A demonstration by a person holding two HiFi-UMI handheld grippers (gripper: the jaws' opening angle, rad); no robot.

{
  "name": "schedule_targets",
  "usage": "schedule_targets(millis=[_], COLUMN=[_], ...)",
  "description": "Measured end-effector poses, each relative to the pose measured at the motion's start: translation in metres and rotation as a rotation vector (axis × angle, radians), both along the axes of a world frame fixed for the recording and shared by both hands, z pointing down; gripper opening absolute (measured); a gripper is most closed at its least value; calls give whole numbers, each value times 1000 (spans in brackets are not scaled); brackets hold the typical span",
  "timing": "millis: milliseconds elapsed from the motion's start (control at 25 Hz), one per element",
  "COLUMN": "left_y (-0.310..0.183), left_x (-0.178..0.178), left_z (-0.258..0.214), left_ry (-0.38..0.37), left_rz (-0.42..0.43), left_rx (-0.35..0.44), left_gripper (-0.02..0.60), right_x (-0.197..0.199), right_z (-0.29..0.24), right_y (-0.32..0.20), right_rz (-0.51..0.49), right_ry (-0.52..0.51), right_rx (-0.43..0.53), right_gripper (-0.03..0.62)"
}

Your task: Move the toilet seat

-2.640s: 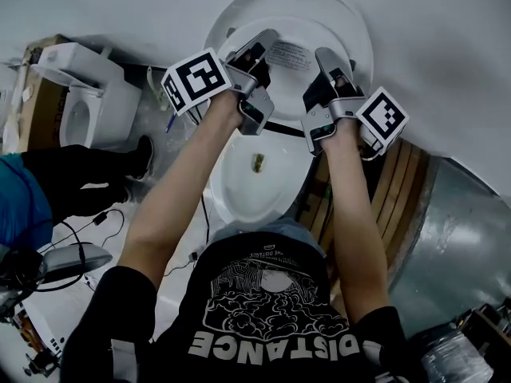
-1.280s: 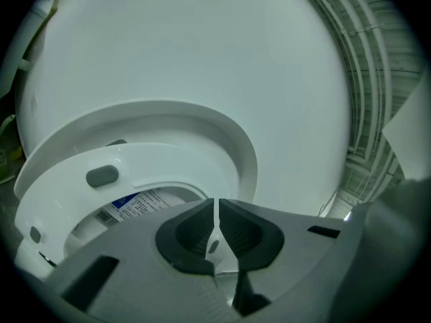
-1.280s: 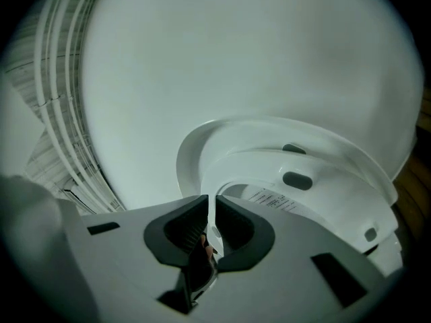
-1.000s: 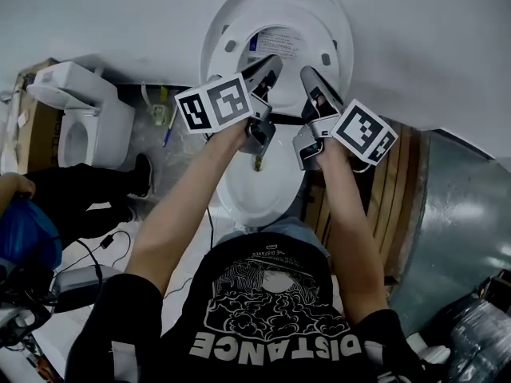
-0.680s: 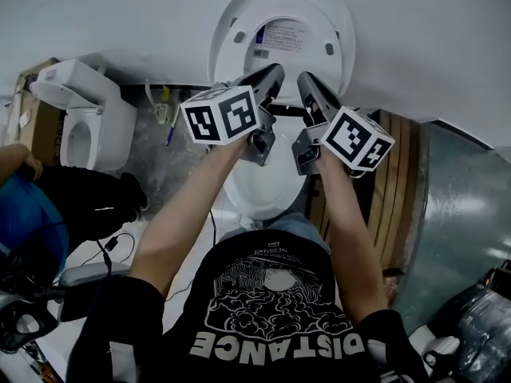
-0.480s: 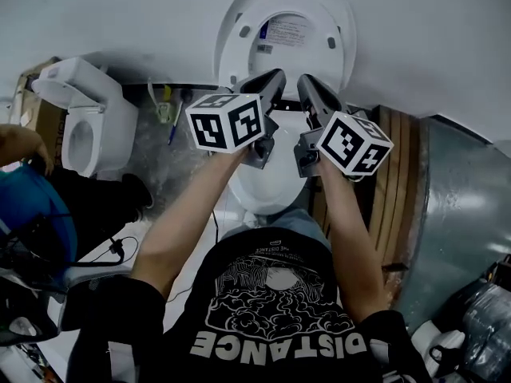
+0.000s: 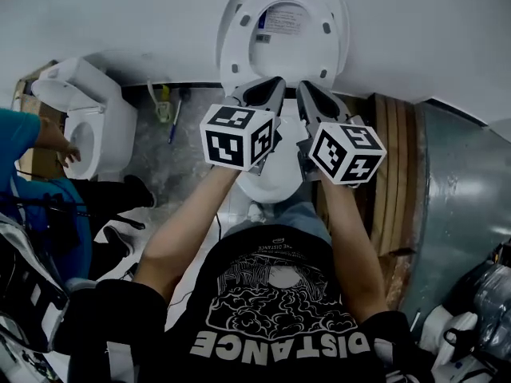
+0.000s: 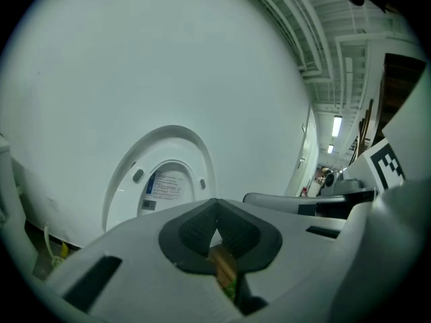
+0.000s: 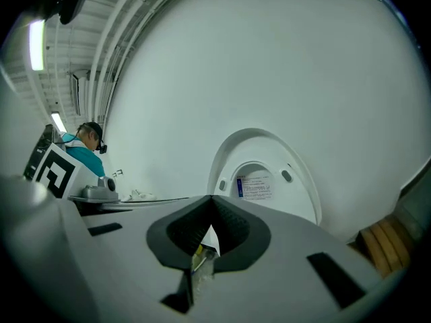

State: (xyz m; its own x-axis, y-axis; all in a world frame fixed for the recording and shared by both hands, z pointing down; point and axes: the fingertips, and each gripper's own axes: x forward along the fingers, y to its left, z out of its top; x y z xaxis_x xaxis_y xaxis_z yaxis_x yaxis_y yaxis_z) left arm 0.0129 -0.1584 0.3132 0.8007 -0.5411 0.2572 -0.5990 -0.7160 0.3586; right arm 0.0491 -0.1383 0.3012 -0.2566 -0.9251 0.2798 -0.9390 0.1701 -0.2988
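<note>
Plain white wall (image 7: 96, 14) spans the far side. Curved grey sheet-metal panel (image 7: 459, 198) fills the right, with a stack of brown wooden slats (image 7: 391, 166) between it and the toilet. White oval plastic toilet seat (image 7: 230, 46) is raised upright against the wall at the far centre. Two grey bumpers face outward, and the lid behind it shows a printed label through the opening. White ceramic toilet bowl (image 7: 275, 186) sits below the seat, nearer the wearer. In the head view its far part is covered by both grippers and their marker cubes. Second white toilet (image 7: 92, 110) stands at the far left beside a brown cardboard box (image 7: 32, 106). A bystander in a teal top (image 7: 20, 138) is just beside it, one hand (image 7: 70, 152) at its rim. Left gripper (image 7: 270, 88), grey with black pads, has its jaws pressed together on nothing. It points at the lower edge of the seat without touching it, and its own view shows the seat (image 8: 121, 180) ahead and apart from the left gripper (image 8: 215, 206). Right gripper (image 7: 308, 91), just beside the left, likewise has its jaws fully closed and empty. Its view shows the seat (image 9: 306, 184) clear beyond the right gripper (image 9: 214, 204). A small yellow-capped item (image 7: 164, 102) and a blue pen-like stick (image 7: 176, 122) lie on the grey floor at the foot of the wall, left of the bowl.
</note>
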Motion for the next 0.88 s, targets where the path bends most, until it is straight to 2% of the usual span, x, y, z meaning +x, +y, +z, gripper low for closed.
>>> schedule_targets(millis=[280,480,760,880], left_y=[26,41,58,52], left_x=[-10,-7,-18,-16], left_z=[5,3,-9,-2], left_ry=[-72,-83,-95,-101], left_rz=[19,17,19,22], left_rx=[53,61,114,108], left_gripper=[11,11,11,11], right_x=[-14,-12,-23,-21], right_z=[7,6,-4,5], right_y=[22,38,55,50], right_rz=[13,15,16,17], right_ry=[65,90,140,140], right_rx=[-9,-11,12,0], right_gripper=[17,17,17,17])
